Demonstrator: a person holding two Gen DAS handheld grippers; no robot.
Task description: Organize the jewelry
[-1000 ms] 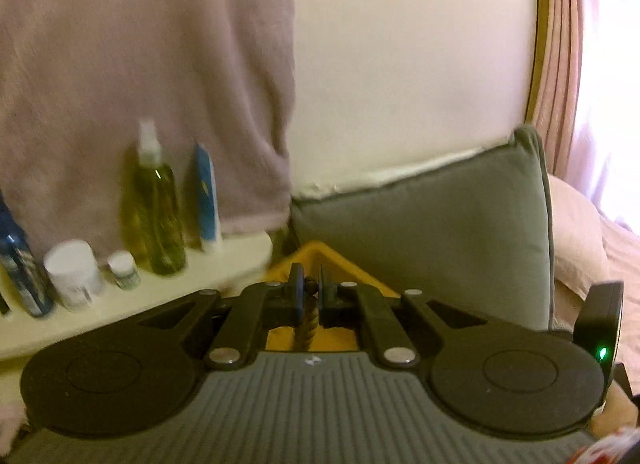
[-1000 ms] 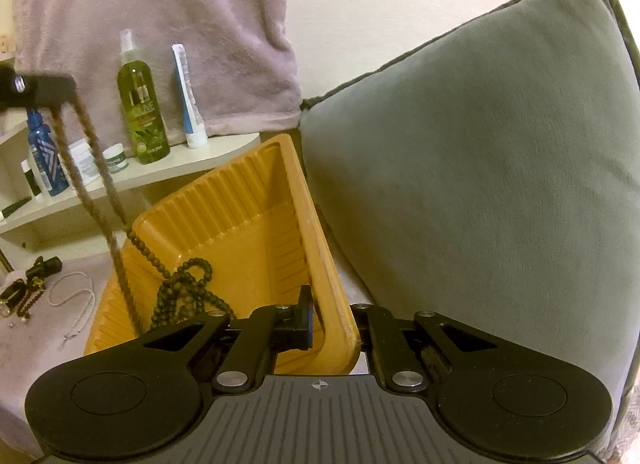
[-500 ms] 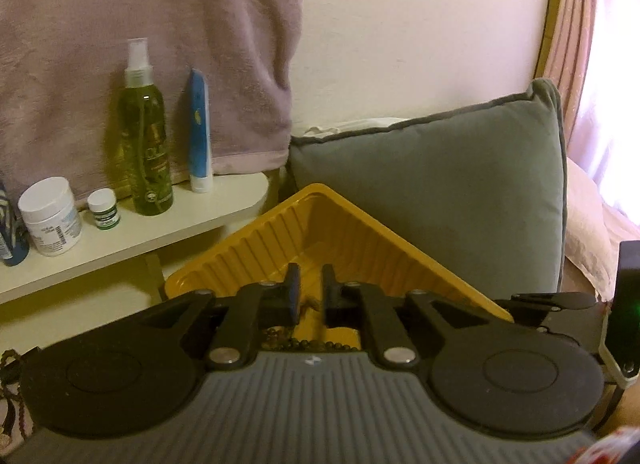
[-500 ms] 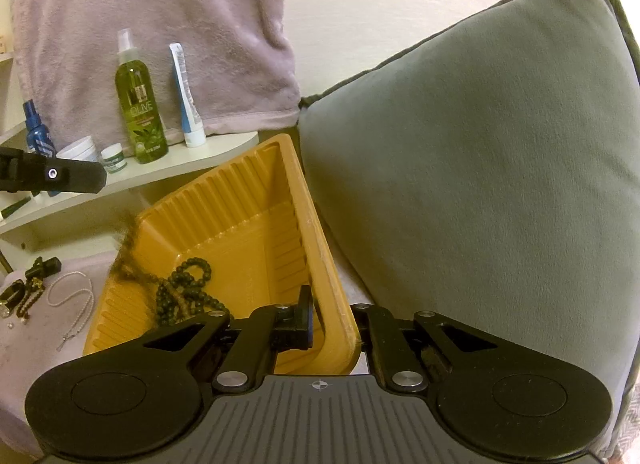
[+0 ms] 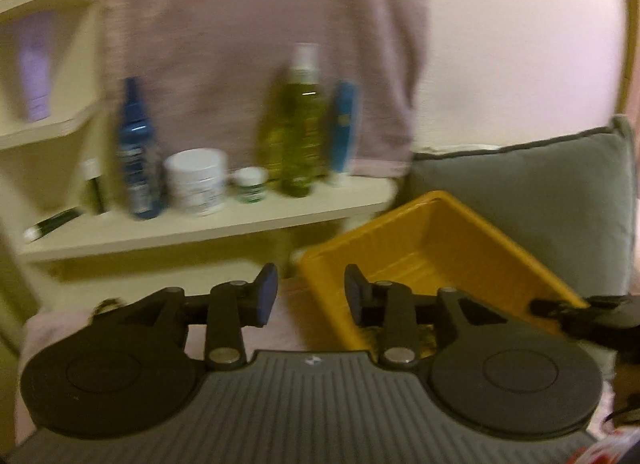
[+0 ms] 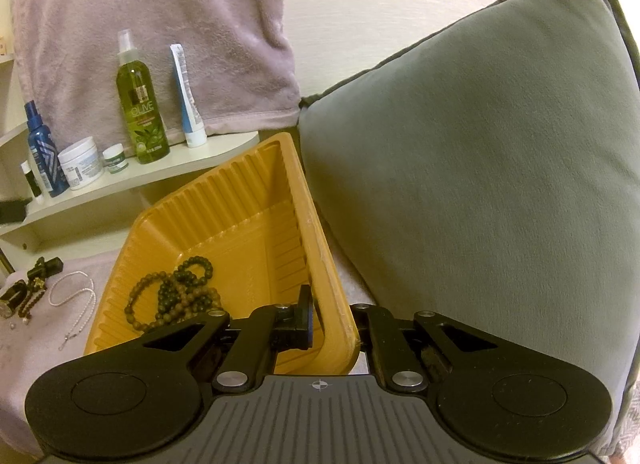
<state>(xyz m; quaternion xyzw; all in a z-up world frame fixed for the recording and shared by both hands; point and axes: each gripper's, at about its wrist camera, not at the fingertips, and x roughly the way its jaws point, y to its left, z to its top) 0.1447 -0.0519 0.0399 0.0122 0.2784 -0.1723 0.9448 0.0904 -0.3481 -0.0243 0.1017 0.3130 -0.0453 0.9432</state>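
Note:
A yellow ribbed tray (image 6: 224,196) rests tilted against a grey cushion. My right gripper (image 6: 332,324) is shut on the tray's near right rim. Dark green beads (image 6: 194,274) and a brown bead necklace (image 6: 158,306) lie tangled inside it. A thin white necklace (image 6: 76,292) and dark jewelry pieces (image 6: 24,292) lie on the pink cloth left of the tray. In the blurred left wrist view, my left gripper (image 5: 310,292) hangs left of the tray (image 5: 400,248), its jaws opening with nothing between them. The right gripper (image 5: 560,308) shows at the tray's corner.
A cream shelf (image 6: 160,172) behind the tray carries a green spray bottle (image 6: 140,104), a blue bottle (image 6: 42,152), a white tube and small jars. A pink towel (image 6: 160,24) hangs above it. The big grey cushion (image 6: 480,164) fills the right side.
My left gripper let the brown bead necklace drop into the tray, then swung left and lower while its jaws spread apart. The right gripper kept still on the tray rim.

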